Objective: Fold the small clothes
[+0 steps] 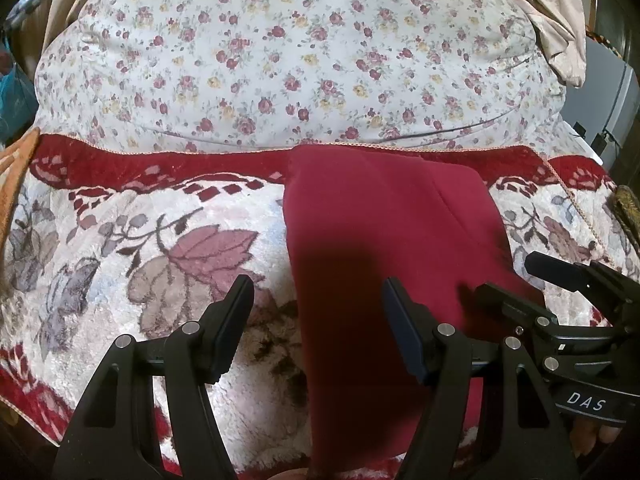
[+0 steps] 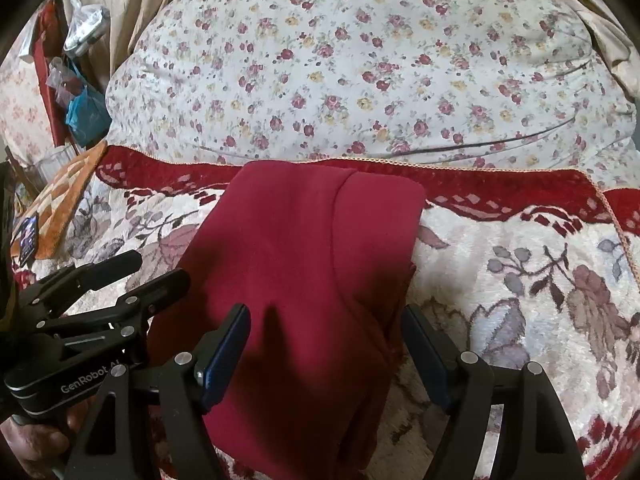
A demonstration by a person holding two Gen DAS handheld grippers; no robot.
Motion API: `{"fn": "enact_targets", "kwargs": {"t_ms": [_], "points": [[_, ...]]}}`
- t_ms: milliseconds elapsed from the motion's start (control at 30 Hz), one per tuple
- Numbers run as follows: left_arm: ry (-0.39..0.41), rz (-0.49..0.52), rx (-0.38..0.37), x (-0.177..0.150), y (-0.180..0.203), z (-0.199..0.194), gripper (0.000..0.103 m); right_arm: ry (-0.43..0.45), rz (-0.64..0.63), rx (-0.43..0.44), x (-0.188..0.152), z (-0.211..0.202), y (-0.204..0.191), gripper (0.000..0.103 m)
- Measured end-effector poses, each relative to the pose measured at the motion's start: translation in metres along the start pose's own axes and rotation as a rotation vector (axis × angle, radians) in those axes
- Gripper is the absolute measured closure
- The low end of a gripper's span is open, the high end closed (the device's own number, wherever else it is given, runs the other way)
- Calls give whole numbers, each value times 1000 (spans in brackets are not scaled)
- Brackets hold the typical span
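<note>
A dark red garment lies folded into a long strip on a plush floral blanket; it also shows in the right wrist view. My left gripper is open and empty, hovering over the garment's near left edge. My right gripper is open and empty over the garment's near right edge. Each gripper shows in the other's view: the right gripper at the garment's right side, the left gripper at its left side.
A large floral pillow lies behind the blanket, and shows in the right wrist view. An orange patterned cloth with a phone lies at the left. Plastic bags hang at the far left. Beige fabric drapes at the back right.
</note>
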State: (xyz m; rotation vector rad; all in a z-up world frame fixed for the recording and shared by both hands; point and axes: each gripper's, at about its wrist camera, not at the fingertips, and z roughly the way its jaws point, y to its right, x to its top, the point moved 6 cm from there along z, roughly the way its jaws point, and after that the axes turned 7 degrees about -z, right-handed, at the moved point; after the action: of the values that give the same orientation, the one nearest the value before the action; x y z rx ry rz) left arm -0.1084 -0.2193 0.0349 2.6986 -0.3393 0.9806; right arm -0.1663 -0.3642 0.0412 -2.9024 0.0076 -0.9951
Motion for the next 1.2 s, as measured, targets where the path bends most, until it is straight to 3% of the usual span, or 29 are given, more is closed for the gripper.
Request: {"fn": "enact_targets", "kwargs": {"t_ms": [1200], "points": [[18, -11, -5, 5, -2, 2, 36, -22, 10, 7, -1, 9, -1, 27]]}}
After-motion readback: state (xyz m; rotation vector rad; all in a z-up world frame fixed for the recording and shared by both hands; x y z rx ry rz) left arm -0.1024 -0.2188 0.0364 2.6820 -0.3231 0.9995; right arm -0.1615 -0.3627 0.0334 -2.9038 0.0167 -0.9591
